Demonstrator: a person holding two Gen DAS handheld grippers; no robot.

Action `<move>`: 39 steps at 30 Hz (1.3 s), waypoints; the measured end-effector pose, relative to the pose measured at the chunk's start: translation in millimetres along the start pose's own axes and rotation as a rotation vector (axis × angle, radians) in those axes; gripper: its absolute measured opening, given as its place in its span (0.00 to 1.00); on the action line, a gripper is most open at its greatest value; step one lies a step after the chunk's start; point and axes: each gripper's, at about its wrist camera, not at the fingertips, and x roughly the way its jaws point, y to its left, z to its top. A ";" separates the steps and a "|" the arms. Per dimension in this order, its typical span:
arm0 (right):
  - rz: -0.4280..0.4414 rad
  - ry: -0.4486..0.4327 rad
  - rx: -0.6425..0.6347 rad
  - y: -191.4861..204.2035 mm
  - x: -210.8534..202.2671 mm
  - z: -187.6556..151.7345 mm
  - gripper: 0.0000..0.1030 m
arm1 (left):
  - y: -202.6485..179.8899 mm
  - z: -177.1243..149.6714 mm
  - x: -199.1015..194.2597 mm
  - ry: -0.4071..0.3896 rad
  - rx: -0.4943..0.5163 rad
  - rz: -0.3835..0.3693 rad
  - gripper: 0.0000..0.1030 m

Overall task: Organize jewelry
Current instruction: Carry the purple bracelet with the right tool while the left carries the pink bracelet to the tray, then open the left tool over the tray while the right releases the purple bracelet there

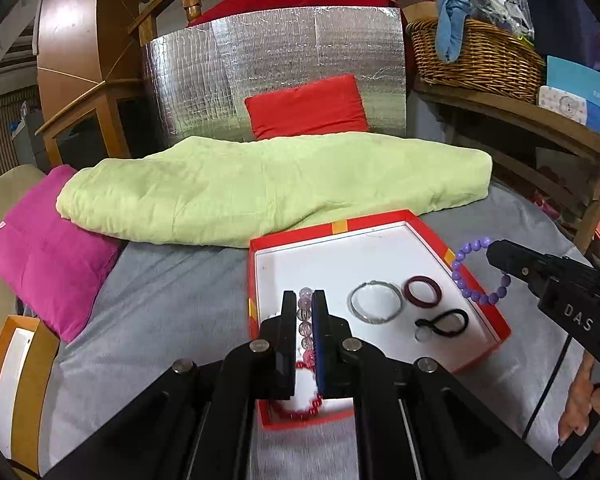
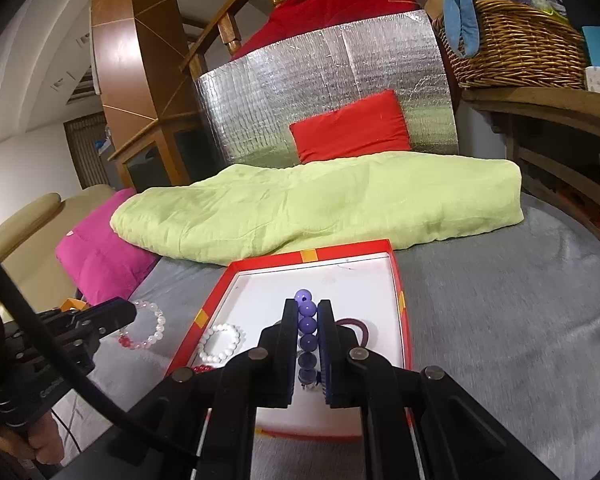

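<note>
A red box with a white inside lies open on the grey bed cover. My left gripper is shut on a bracelet of clear and pink beads, held just left of the box. My right gripper is shut on a purple bead bracelet, which hangs by the box's right rim. In the box lie a silver bangle, a dark red bangle, a black hair tie, a white bead bracelet and a red bead bracelet.
A folded green blanket lies right behind the box, with a pink pillow to its left and a red pillow against a silver foil panel. A wicker basket stands on a wooden shelf at the right. An orange-rimmed lid sits at the left.
</note>
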 end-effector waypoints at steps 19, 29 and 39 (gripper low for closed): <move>0.041 0.099 0.116 -34.8 87.6 38.3 0.10 | 16.2 44.1 91.0 0.083 0.022 -0.039 0.07; 0.080 0.204 0.187 -53.3 144.6 46.6 0.10 | 6.7 60.8 144.3 0.149 0.042 -0.117 0.07; 0.111 0.241 0.225 -55.1 167.6 45.3 0.10 | -9.1 49.6 179.8 0.249 0.054 -0.094 0.07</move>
